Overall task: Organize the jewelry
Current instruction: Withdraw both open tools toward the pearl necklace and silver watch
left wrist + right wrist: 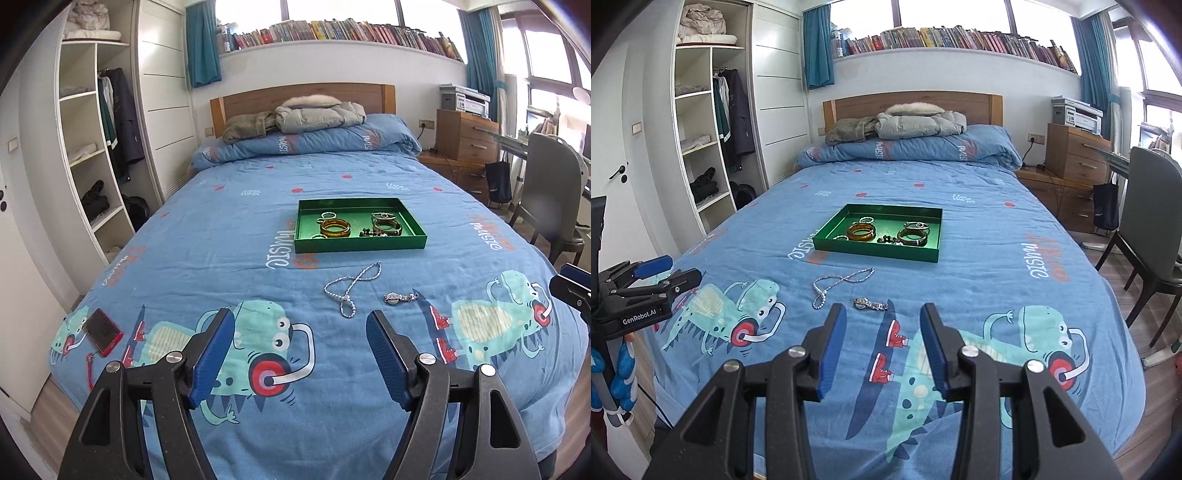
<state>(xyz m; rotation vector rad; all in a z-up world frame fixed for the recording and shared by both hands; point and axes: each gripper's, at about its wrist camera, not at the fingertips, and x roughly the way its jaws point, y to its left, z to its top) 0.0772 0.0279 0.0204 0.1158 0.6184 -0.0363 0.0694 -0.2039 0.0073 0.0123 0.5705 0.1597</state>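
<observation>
A green tray [360,244] [875,253] lies mid-bed and holds an amber bangle [335,228] [862,232], a dark bangle [386,227] [913,237], silver rings and dark beads. In front of it on the blue bedspread lie a silver bead necklace [351,288] [839,281] and a small silver watch [400,296] [870,304]. My left gripper [301,319] is open and empty above the near bed, short of the necklace. My right gripper [882,314] is open and empty, just short of the watch.
A red phone [103,331] with a strap lies at the bed's near left edge. Folded duvet and jackets [306,118] are at the headboard. A wardrobe [96,129] stands left; a chair [1148,206] and wooden drawers [1075,155] stand right.
</observation>
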